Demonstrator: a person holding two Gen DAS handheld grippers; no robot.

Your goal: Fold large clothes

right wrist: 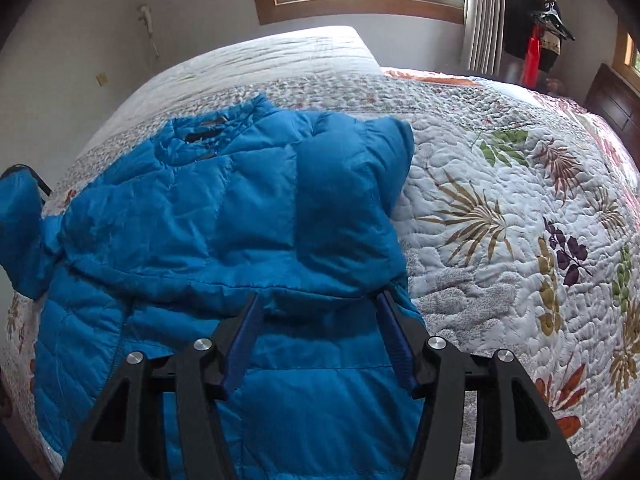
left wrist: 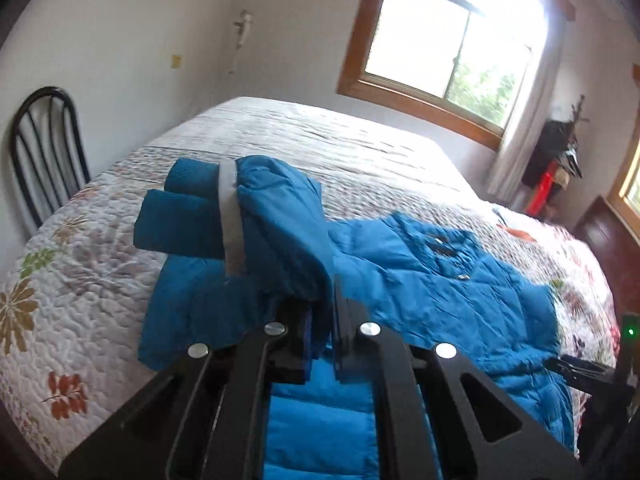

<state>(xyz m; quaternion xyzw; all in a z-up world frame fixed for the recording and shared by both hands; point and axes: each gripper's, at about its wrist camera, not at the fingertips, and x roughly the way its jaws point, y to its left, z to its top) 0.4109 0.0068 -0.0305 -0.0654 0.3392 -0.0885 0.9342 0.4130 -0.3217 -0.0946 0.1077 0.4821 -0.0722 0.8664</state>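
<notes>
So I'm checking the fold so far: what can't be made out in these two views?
- Left wrist view: the left gripper is shut on a fold of the blue jacket; the pinched part is hidden by its fingers.
- Right wrist view: the jacket's hem is cut off by the bottom edge.
- Right wrist view: the lifted sleeve is cut off at left.

Bare quilt [right wrist: 500, 200] right of the blue jacket [right wrist: 224, 216]; chair [left wrist: 44, 152] just beside the bed's left edge

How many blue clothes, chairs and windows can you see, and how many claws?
Blue puffer jacket: 1
Folded teal clothes: 1 stack; its pieces blur together
Black chair: 1
Windows: 2
Claws: 2, left claw pinching jacket fabric, right claw open over the jacket
Total: 7
</notes>
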